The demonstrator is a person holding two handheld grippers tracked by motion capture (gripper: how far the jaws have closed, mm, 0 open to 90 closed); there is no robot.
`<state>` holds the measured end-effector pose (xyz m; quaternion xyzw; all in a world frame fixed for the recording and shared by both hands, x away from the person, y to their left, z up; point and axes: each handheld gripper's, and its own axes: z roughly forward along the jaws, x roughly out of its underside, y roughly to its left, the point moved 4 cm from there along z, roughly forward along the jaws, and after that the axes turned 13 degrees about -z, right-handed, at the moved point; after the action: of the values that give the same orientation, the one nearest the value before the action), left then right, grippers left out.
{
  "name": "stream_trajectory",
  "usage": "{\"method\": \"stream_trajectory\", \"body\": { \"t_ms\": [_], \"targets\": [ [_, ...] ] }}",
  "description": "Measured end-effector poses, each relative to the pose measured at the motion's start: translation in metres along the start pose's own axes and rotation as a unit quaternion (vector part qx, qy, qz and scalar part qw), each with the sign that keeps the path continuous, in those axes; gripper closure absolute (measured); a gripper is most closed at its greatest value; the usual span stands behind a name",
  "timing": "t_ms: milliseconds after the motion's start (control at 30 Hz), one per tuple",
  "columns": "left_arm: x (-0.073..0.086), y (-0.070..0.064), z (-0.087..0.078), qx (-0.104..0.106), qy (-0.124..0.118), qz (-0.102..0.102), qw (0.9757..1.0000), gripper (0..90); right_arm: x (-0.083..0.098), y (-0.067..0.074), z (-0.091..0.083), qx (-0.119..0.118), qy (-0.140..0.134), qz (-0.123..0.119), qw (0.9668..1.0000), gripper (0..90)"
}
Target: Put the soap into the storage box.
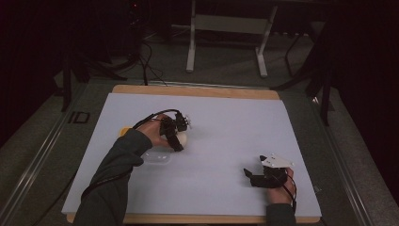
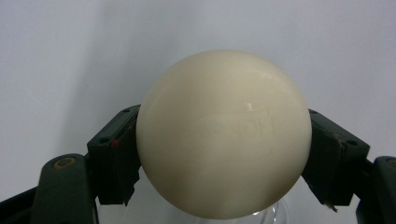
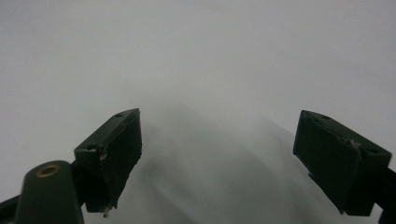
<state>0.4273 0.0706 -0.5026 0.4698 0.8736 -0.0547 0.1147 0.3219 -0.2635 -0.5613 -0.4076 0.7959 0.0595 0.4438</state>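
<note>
One white sheet [image 1: 226,136] covers the worktop [image 1: 197,90]; dark floor and a white stand [image 1: 226,28] lie beyond. Just beside the sheet's left edge, a clear tub [image 1: 157,158] lies near the left gripper [image 1: 181,140], clenched on a cream ball [image 2: 224,135]. Right gripper [image 1: 249,178] rests released on the sheet.

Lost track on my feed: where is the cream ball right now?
The cream ball is clamped between the left gripper's jaws, left of the table's centre in the high view, just beyond a clear plastic container.
</note>
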Motion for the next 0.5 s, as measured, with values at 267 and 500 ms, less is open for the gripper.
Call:
{"method": "stream_trajectory", "body": {
  "t_ms": [267,500],
  "targets": [
    [0.004,0.005,-0.011,-0.003,-0.001,-0.004,1.0000,23.3,0.000,0.000,0.000,0.001,-0.001,0.001,1.0000,15.3],
    [0.008,0.009,-0.016,-0.004,0.000,-0.011,0.9999,23.3,0.000,0.000,0.000,0.001,-0.001,0.002,1.0000,15.3]
  ]
}}
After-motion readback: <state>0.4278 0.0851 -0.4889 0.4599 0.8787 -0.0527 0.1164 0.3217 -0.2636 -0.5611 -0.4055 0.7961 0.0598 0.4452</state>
